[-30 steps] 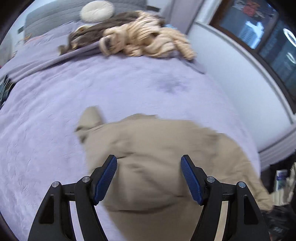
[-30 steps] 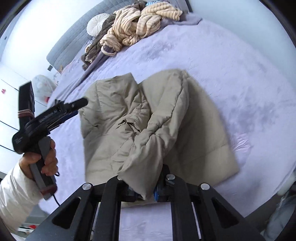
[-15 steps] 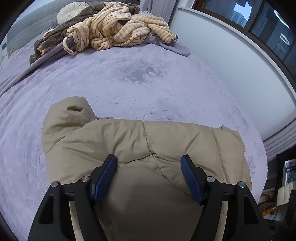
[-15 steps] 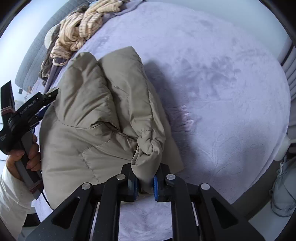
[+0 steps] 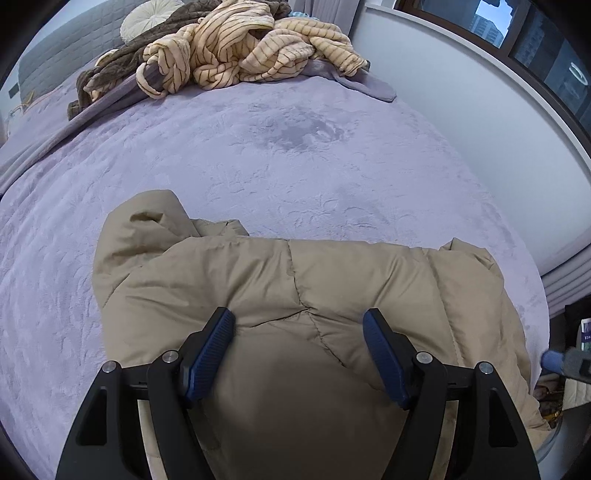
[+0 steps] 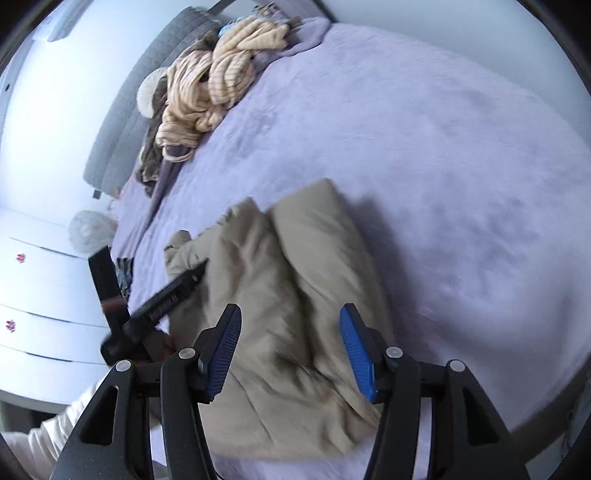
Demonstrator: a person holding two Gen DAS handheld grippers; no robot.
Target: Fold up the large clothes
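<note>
A beige puffer jacket (image 5: pixel 295 280) lies folded on the lilac bed cover (image 5: pixel 258 155), near the bed's front edge. It also shows in the right wrist view (image 6: pixel 295 295), bunched and blurred. My left gripper (image 5: pixel 299 328) is open and empty, hovering just above the jacket. My right gripper (image 6: pixel 290 325) is open and empty above the jacket's near end. The left gripper's body (image 6: pixel 166 295) shows in the right wrist view, over the jacket's left side.
A heap of striped cream and brown blankets (image 5: pixel 240 55) and a round white cushion (image 5: pixel 147 18) lie at the head of the bed. A white wall (image 5: pixel 461 110) runs along the bed's right side. White drawers (image 6: pixel 37 314) stand to the left.
My right gripper has opened and let go of the jacket's sleeve end, then lifted back. The jacket now lies folded on the bed. My left gripper has barely moved.
</note>
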